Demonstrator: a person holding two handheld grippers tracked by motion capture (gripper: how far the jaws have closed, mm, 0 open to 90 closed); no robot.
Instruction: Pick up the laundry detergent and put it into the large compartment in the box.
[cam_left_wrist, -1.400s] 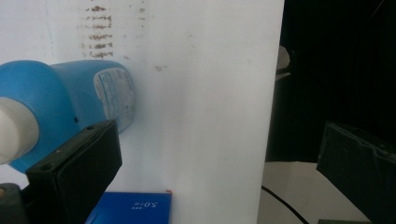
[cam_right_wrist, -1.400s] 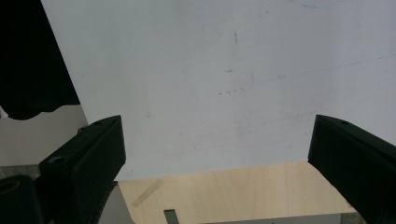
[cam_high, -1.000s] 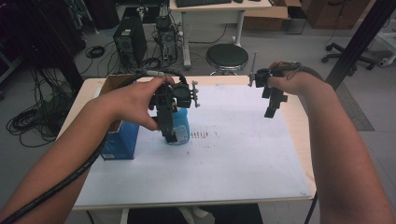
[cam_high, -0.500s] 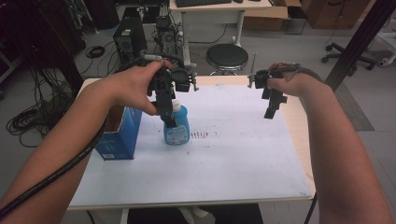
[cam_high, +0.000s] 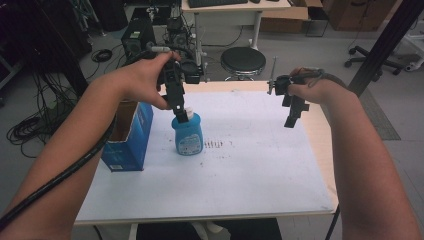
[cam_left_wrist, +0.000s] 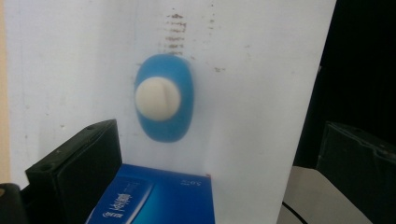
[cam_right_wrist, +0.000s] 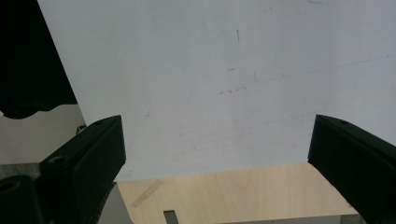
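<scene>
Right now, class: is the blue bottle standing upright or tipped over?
Upright. The blue bottle stands on its base on the white sheet, white cap facing up toward the left gripper.

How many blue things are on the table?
2. A blue bottle with a white cap stands on the white sheet, just under the left gripper. A blue box stands at the table's left edge, beside the bottle. Others could be hidden behind the arms.
</scene>
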